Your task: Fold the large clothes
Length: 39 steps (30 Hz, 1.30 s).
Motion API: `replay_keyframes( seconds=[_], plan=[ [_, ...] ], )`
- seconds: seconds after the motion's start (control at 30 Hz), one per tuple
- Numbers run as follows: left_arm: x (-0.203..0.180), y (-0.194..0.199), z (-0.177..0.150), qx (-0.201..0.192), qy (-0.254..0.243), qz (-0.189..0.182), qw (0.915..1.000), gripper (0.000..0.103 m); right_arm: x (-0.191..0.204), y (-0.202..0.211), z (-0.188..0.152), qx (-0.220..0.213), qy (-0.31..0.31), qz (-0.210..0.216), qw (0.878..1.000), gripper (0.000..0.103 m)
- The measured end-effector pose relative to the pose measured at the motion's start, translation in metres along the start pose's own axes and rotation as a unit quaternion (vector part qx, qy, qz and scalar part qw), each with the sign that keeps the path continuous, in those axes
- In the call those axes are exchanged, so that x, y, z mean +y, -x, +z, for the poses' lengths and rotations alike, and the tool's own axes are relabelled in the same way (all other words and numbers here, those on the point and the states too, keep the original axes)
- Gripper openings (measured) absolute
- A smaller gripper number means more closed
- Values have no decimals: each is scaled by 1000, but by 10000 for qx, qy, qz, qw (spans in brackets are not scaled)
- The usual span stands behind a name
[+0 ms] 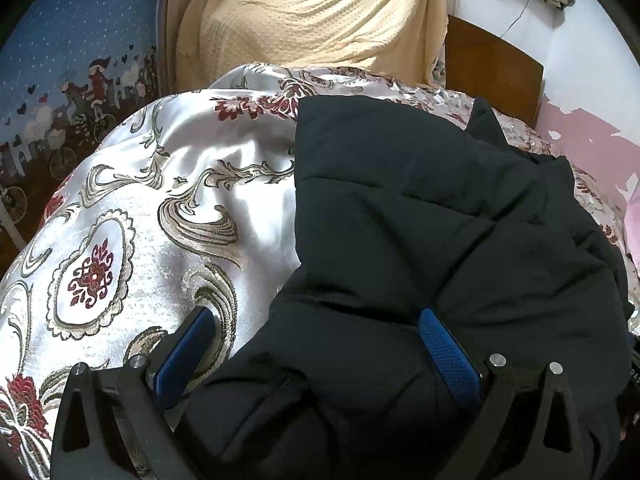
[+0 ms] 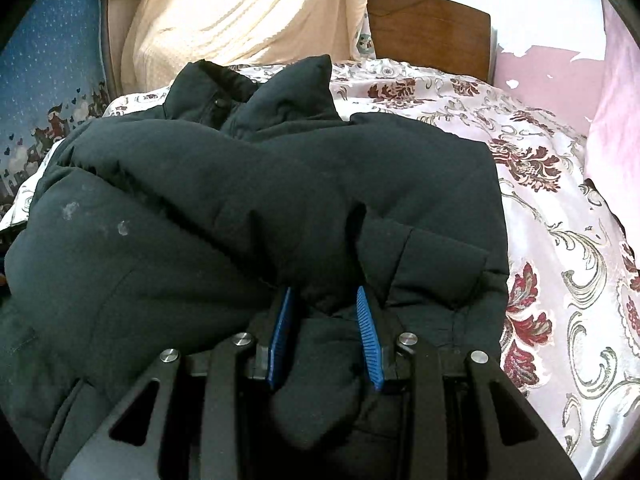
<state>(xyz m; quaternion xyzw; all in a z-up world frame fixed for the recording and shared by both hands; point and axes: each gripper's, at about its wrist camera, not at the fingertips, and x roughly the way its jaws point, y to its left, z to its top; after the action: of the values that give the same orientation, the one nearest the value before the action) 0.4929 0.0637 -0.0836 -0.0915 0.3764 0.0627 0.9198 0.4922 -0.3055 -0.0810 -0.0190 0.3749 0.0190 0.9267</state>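
Black puffer jacket [image 2: 248, 184] sprawls across the bed, bunched and half folded on the satin floral bedspread [image 2: 560, 208], collar [image 2: 224, 96] standing up at twelve o'clock in the right wrist view. Right tongs [image 2: 326, 332] are narrowed on a fold of the jacket's padded fabric, both blue pads [image 2: 282, 336] pressing into it, cloth pulled up between them in a ridge. Over to the left wrist view: the jacket [image 1: 440, 208] fills everything from one o'clock round to six, its straight edge running down the middle of the picture. Left tongs [image 1: 316, 344] are spread wide, a thick roll of the jacket lying between the fingers; the right-hand pad [image 1: 448, 356] lies against the fabric, the left-hand pad [image 1: 182, 354] stands clear of it, over the bedspread [image 1: 140, 208]. Further out, a cream knitted blanket [image 1: 304, 12] hangs at twelve o'clock, a brown wooden headboard [image 2: 432, 28] shows at one o'clock, a blue printed curtain [image 1: 72, 56] sits at ten o'clock, and a pink wall with peeling paint [image 2: 548, 72] runs along at two o'clock.
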Motion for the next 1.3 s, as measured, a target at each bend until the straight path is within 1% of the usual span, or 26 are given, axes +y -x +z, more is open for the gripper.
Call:
replay_keyframes(
  seconds=[0.1, 0.2, 0.27, 0.3, 0.33, 0.43, 0.53, 0.6, 0.67, 0.73, 0.77, 0.83, 0.9, 1.0, 1.07, 1.1, 1.13, 1.2, 1.23, 1.3],
  plan=[
    [3, 3, 0, -38, 81, -68, 9999, 103, -1, 3, 0, -56, -21, 38, 10000, 31],
    [3, 8, 0, -137, 124, -13, 9998, 103, -3, 8, 0, -154, -61, 234, 9996, 42],
    [-1, 16, -1, -304, 69, 101, 9995, 103, -7, 13, 0, -255, -102, 428, 9987, 59],
    [-3, 22, -2, -423, 24, 148, 9990, 103, -8, 15, -1, -302, -125, 455, 9984, 85],
    [-5, 29, -3, -582, -29, 157, 9982, 103, -9, 16, 0, -328, -150, 392, 9986, 102],
    [-12, 50, -5, -1037, -160, 262, 9941, 103, -8, 24, 1, -445, -91, 228, 9987, 102],
    [-18, 73, -6, -1440, -195, 214, 9892, 103, 4, 34, 4, -608, 216, 33, 9979, 102],
    [-23, 84, -5, -1590, -179, 64, 9871, 103, 15, 42, 6, -770, 498, -86, 9958, 102],
    [-34, 91, 0, -1643, -334, -79, 9858, 103, 26, 50, 7, -933, 770, -205, 9924, 102],
    [-46, 93, 4, -1573, -620, -195, 9854, 103, 33, 55, 8, -1052, 965, -310, 9893, 102],
    [-54, 95, 8, -1480, -843, -245, 9851, 103, 36, 58, 8, -1119, 1047, -347, 9876, 102],
    [-65, 95, 15, -1298, -1069, -250, 9854, 103, 38, 62, 10, -1195, 1104, -365, 9860, 102],
    [-70, 100, 24, -1128, -1100, -332, 9870, 103, 39, 64, 11, -1241, 1120, -383, 9852, 102],
    [-76, 112, 40, -1133, -1117, -561, 9857, 103, 38, 72, 12, -1301, 1115, -397, 9844, 102],
    [-79, 113, 53, -1058, -1103, -834, 9847, 103, 39, 74, 16, -1212, 1109, -420, 9855, 102],
    [-81, 110, 62, -936, -1050, -1019, 9848, 103, 38, 74, 19, -1106, 1092, -389, 9871, 102],
    [-83, 103, 72, -779, -962, -1167, 9854, 103, 37, 78, 27, -1035, 1037, -294, 9888, 102],
    [-89, 85, 90, -521, -796, -1261, 9874, 103, 34, 81, 42, -1039, 938, -43, 9901, 102],
    [-91, 76, 99, -464, -737, -1263, 9882, 103, 30, 82, 57, -1079, 854, 190, 9903, 102],
    [-100, 55, 114, -383, -635, -1222, 9897, 103, 23, 72, 82, -1028, 601, 466, 9918, 102]
  ],
)
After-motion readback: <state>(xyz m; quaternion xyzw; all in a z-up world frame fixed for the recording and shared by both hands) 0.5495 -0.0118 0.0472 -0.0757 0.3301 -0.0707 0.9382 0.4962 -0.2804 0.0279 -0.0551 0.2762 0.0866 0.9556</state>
